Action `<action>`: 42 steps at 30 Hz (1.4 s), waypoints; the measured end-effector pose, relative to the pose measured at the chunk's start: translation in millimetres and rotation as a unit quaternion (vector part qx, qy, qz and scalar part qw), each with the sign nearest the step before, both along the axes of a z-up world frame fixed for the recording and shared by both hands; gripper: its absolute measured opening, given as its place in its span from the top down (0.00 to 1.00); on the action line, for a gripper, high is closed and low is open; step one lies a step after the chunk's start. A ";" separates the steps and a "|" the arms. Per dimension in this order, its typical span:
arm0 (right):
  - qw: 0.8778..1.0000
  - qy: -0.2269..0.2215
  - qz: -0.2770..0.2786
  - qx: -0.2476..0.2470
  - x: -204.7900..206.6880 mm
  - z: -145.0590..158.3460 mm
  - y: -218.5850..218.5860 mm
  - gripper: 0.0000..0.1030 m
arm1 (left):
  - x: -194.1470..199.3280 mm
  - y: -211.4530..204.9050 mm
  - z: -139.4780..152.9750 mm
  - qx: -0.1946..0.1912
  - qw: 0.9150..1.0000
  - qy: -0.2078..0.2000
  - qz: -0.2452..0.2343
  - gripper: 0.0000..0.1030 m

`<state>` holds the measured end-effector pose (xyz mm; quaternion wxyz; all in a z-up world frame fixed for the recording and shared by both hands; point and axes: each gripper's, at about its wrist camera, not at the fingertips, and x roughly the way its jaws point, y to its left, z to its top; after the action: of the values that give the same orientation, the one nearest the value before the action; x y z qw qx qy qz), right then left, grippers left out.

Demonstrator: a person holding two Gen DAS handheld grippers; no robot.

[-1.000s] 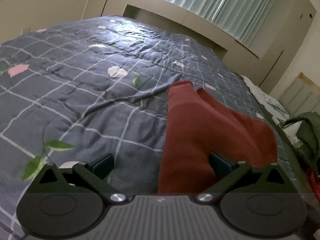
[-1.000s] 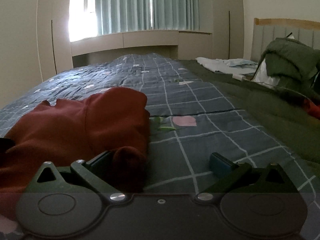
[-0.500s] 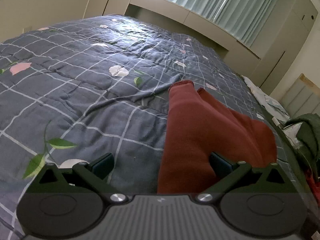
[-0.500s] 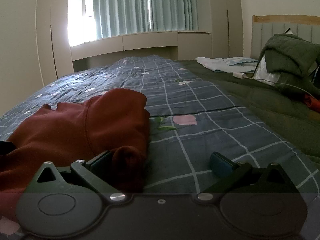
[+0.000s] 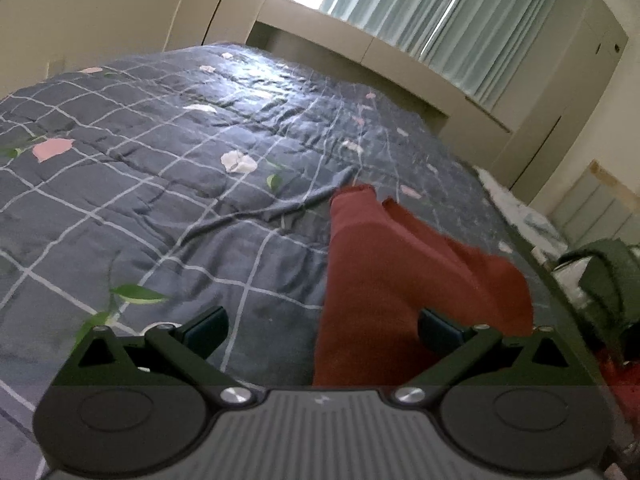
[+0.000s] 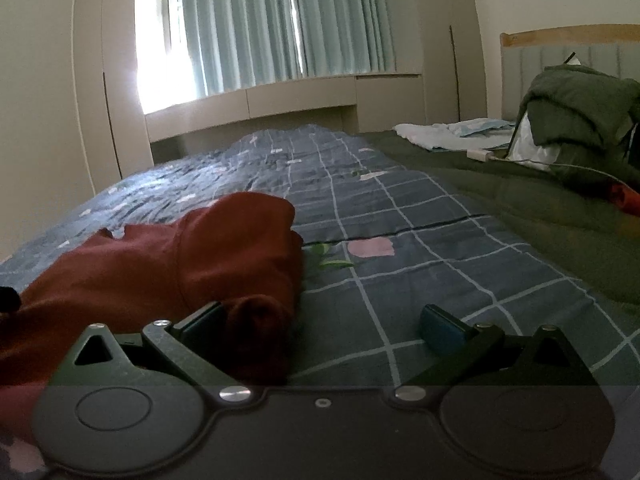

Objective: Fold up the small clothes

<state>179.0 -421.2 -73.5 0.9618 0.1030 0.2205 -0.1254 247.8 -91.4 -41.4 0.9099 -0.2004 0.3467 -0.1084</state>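
The right gripper [image 6: 322,326] gapes over the quilt [image 6: 400,248], its left finger seemingly touching the red garment [image 6: 192,264].

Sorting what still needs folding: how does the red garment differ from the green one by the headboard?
The red garment lies low and spread on the checked quilt, close between both grippers; the green garment is heaped tall at the headboard, far from them. The red one is rust-coloured, the green one dark olive. Both are unheld: left gripper and right gripper are open.
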 end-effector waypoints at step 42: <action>0.989 0.016 0.089 0.113 76.1 -2.6 -45.5 0.00 | 71.0 -12.5 -10.1 0.026 0.993 0.071 -0.088 0.01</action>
<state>255.1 -466.7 -76.1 0.9475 0.1893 0.2572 -0.0148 318.9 -103.9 -51.6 0.8749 -0.1524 0.4291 -0.1650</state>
